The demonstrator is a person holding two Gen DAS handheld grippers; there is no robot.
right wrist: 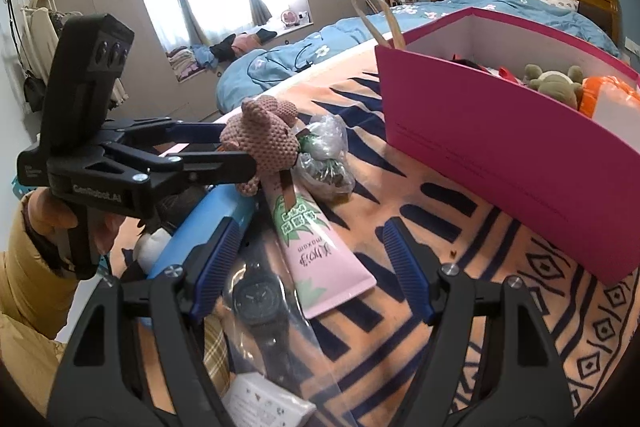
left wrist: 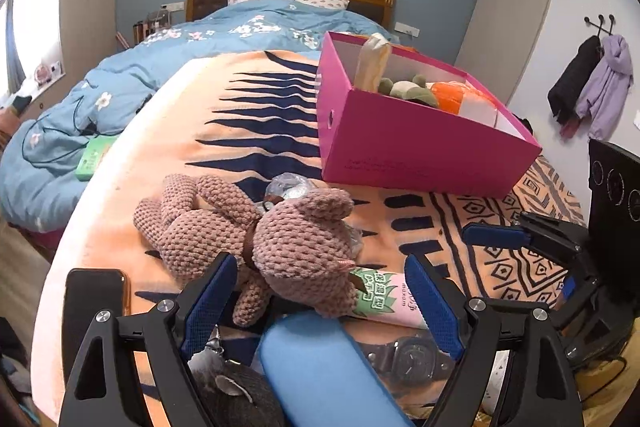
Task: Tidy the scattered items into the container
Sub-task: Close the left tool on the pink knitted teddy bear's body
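Observation:
A pink knitted bunny [left wrist: 256,235] lies on the orange patterned blanket [left wrist: 224,131], its head [right wrist: 260,139] on a pink tube [right wrist: 320,247]. My left gripper [left wrist: 320,291] is open, its fingers on either side of the bunny's head. The pink box [left wrist: 420,143] stands behind to the right and holds a green plush [right wrist: 554,83] and an orange-and-white item [left wrist: 464,99]. My right gripper [right wrist: 312,267] is open above the tube and a black watch [right wrist: 256,301]. A blue case [left wrist: 320,367] lies under the left gripper.
A phone [left wrist: 94,303] lies at the blanket's left edge. A crumpled clear bag [right wrist: 326,155] sits behind the bunny. A grey plush [left wrist: 236,395] and a small white box [right wrist: 268,405] lie near the front. A blue duvet [left wrist: 120,87] covers the bed's far side.

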